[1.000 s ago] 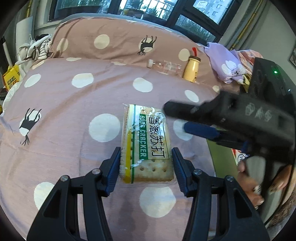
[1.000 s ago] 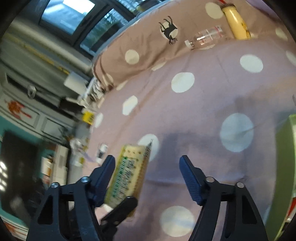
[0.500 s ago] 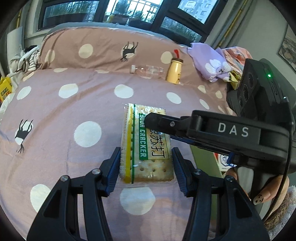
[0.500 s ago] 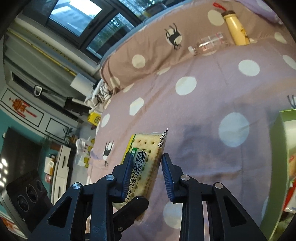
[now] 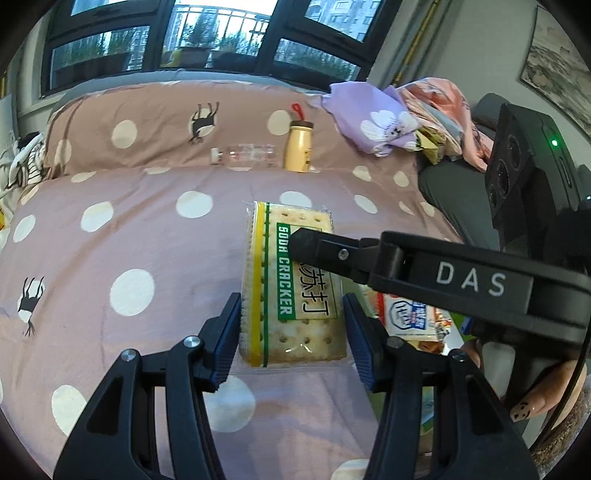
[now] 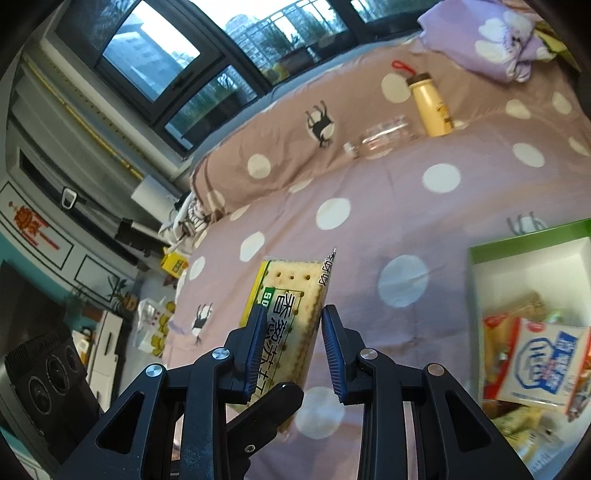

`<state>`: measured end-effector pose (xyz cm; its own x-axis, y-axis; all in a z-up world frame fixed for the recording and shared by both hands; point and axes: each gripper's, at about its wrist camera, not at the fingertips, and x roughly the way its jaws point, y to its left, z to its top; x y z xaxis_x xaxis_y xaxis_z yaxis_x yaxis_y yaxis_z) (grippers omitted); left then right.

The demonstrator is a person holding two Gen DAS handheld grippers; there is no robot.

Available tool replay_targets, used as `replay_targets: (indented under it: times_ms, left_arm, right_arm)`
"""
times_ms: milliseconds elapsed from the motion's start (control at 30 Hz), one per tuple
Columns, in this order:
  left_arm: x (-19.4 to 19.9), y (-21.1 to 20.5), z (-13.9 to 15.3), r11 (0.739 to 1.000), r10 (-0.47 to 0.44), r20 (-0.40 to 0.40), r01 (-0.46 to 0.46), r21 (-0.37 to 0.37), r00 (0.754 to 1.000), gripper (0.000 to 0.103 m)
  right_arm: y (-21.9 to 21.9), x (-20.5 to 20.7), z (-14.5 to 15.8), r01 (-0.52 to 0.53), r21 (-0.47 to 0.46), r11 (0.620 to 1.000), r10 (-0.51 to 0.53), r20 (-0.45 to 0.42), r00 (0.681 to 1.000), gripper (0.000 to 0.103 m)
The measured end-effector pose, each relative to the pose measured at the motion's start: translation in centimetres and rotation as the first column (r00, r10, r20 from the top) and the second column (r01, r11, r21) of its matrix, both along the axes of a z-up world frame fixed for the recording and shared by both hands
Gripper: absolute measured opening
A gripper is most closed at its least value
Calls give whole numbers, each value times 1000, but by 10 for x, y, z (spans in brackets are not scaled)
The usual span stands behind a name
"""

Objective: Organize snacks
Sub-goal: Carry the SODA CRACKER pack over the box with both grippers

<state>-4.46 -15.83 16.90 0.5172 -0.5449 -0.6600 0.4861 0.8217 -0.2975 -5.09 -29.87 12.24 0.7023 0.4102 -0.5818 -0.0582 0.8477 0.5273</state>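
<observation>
A pack of soda crackers (image 5: 291, 291) is held clear of a polka-dot bed (image 5: 140, 236), gripped from both sides as a person sorts snacks. The left hand-held gripper (image 5: 291, 332) clamps the pack's near end across its width, its blue pads pressing the wrapper's long edges, jaws partly open to fit the pack. The right hand-held gripper (image 6: 290, 347) comes in from the person's right, and in its own camera the jaws stand narrowly apart, closed as far as they go on the pack's thin side, one pad flat on the printed face. The double hold looks like a handover or a steadying grip, judging by the flat, floppy wrapper, which one gripper alone might let sag.

Just to the right on the bed lies an open green-and-white box (image 6: 524, 254) already holding other snack packets (image 6: 546, 362), the likely destination for the crackers. Part of the person's hand (image 5: 532, 398) shows under the right gripper's handle.

Further back, against the spotted pillow (image 5: 155, 122), a clear plastic bottle (image 5: 243, 155) lies on its side beside an upright yellow drink bottle (image 5: 298, 149). Bundled purple and pink cloth (image 5: 373, 118) sits in the corner beneath dark-framed windows (image 5: 218, 33).
</observation>
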Motion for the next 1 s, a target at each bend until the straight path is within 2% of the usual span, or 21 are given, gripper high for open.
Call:
replay_targets:
  times_ms: [467,1000]
  left_arm:
    - [-21,-34,15,996,-88,34,87,18,996,54]
    - [-36,-78,16,983,-180,36,178,51,983,54]
  right_arm:
    - [-33,-34,11,86,-16,996,-85,47,995,33]
    - [-73,-63,8,186,7,983,-186,51,981,33]
